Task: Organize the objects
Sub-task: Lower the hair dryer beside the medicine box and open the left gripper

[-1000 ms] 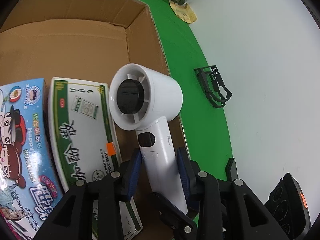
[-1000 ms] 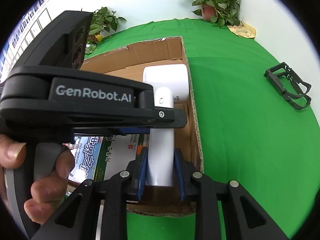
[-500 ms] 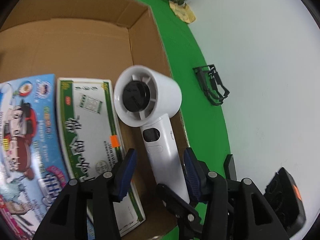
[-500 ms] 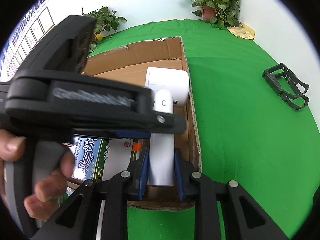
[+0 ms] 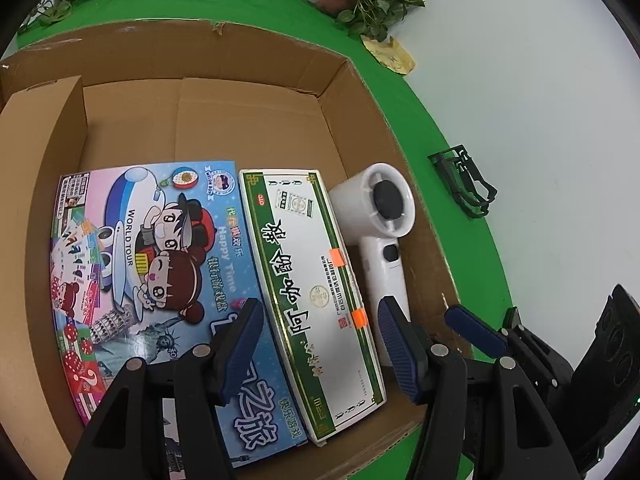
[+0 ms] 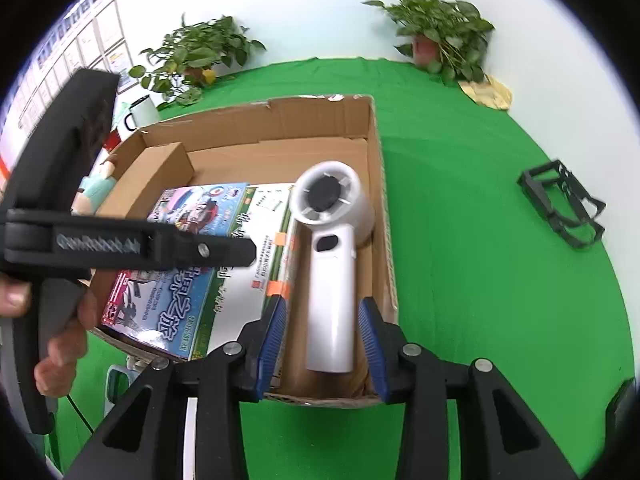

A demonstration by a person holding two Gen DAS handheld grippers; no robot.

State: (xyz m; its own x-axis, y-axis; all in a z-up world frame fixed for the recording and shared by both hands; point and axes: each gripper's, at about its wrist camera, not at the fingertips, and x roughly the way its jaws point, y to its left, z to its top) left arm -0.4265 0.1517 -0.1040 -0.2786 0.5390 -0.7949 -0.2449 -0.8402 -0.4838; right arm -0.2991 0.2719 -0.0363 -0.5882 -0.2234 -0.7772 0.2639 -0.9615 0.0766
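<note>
While its jaws spread wider over the two flat boxes, the left tool [image 5: 320, 340] holds nothing, low in the left wrist view. To its right, the white hair dryer [image 5: 382, 236] lies inside the cardboard box [image 5: 248, 64], along the right wall beside the green-bordered box [image 5: 308, 276]. In the right wrist view, the right tool [image 6: 323, 340] is opening too, its pads clear of the dryer's handle between them.

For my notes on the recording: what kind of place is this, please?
Probably an office or lab corner set up for recording, not a home: a green cloth covers the table, framed papers hang on the white wall, and potted plants stand behind the cardboard box.
</note>
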